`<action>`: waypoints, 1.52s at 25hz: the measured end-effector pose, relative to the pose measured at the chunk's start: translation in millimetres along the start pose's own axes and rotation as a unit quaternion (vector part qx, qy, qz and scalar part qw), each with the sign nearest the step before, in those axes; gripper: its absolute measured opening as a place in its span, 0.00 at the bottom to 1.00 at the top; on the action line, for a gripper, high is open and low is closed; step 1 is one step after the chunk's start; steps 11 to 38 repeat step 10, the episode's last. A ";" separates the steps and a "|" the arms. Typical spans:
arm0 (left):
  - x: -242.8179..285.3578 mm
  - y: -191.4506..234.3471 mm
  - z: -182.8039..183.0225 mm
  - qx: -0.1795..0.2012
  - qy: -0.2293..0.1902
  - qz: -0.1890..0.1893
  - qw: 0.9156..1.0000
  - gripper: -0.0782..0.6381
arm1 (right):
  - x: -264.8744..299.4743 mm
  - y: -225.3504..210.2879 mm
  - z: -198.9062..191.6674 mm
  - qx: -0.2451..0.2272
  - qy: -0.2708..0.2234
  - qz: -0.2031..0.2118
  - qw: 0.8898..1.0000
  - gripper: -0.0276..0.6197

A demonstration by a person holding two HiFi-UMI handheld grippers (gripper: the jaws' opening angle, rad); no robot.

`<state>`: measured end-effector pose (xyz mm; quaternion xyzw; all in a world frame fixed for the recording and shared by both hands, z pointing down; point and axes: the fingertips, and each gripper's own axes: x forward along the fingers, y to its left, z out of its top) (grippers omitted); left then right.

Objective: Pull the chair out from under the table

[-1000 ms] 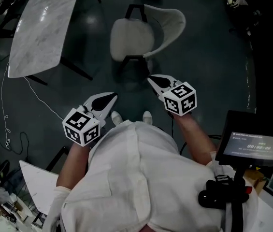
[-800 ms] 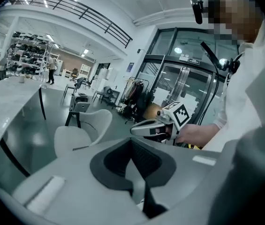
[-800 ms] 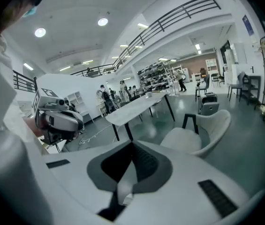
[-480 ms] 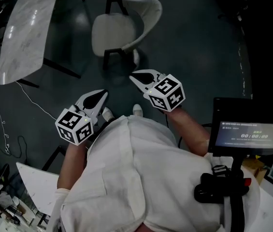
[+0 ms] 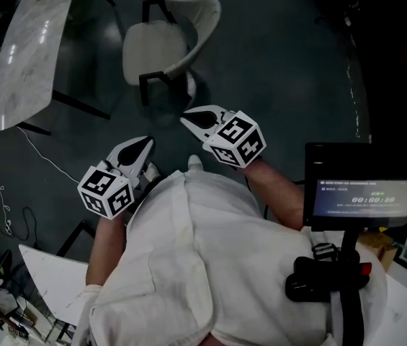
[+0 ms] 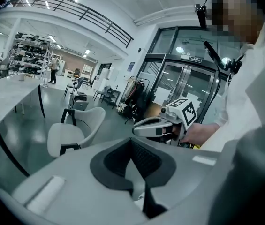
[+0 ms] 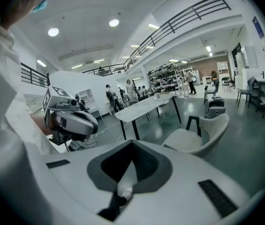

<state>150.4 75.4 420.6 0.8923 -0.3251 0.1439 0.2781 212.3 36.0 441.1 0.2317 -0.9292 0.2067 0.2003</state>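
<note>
White chair point(image 5: 161, 49) seemingly beyond right gripper point(image 5: 185, 120)

Quick headcount from my feed
I see one chair point(image 5: 161, 49), one marble surface point(image 5: 23, 56), one screen point(image 5: 365, 197), plus a left gripper point(image 5: 145, 142) and a right gripper point(image 5: 186, 120).

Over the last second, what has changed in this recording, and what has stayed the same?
The chair and table slid left together in the head view, so the person shifted, not the furniture. The right gripper swung left across the view, and the left gripper drifted slightly left. Nothing was gripped or released. Unchanged: both grippers shut and empty, the chair clear of the table and untouched.
</note>
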 end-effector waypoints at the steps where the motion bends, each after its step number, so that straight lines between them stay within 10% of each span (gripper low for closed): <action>1: 2.4 -2.0 -1.3 0.000 0.001 -0.001 1.000 0.12 | -1.5 -0.1 -2.2 0.000 0.000 0.002 1.000 0.05; 38: 9.2 -8.6 -15.0 -0.004 0.011 0.004 1.000 0.12 | -2.5 2.6 -14.4 0.002 -0.003 0.016 1.000 0.05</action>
